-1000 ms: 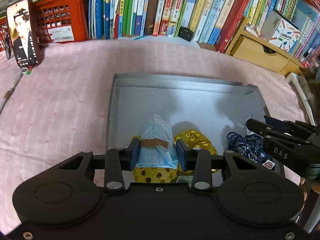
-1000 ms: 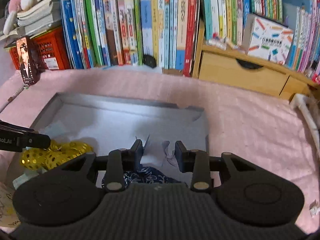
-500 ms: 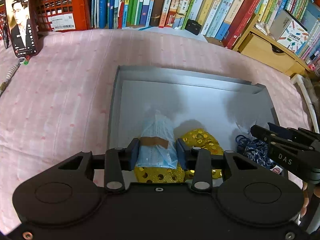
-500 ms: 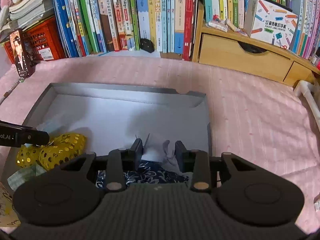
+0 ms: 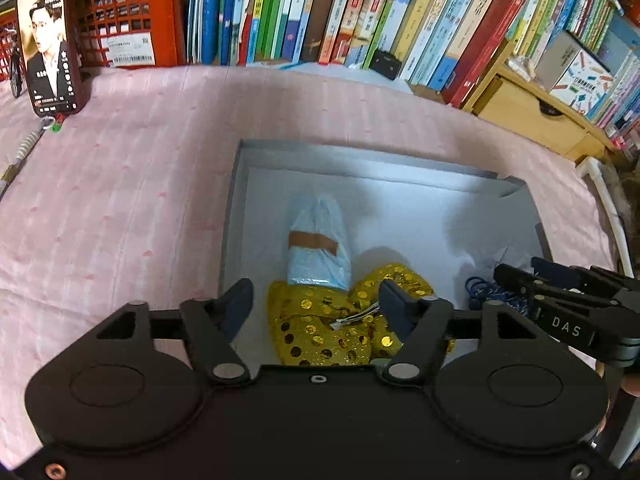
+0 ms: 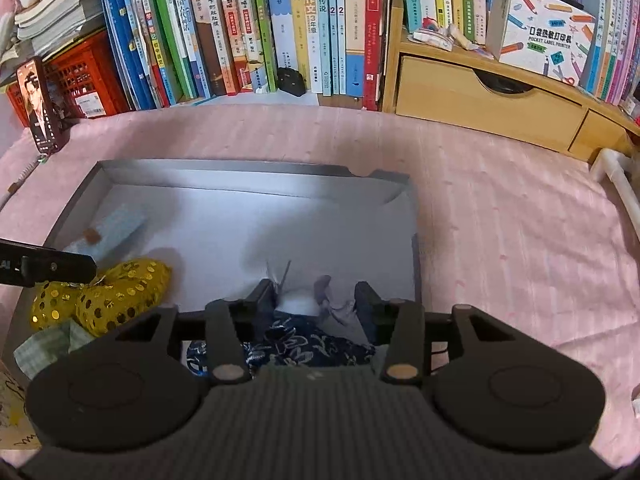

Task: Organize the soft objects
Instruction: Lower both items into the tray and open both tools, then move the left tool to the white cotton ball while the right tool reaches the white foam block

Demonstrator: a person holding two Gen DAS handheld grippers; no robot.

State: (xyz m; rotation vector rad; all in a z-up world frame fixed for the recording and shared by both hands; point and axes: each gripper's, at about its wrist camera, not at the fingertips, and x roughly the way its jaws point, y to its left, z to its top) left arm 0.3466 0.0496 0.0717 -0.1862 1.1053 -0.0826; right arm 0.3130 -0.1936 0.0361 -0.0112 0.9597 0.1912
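Your left gripper (image 5: 316, 300) has just been opening; its fingers now stand apart, pressing on nothing. Beyond them a blue packet (image 5: 318, 248) with a strip of brown tape lies in the grey box (image 5: 236, 208), its near end on the gold sequin pouch (image 5: 340, 320). Your right gripper (image 6: 316, 300) has also just been opening over the box's right side. A dark blue patterned cloth (image 6: 296, 346) lies between and below its parted fingers, which do not clamp it. The box sits on a pink cloth (image 5: 120, 200) before a row of books (image 6: 240, 28).
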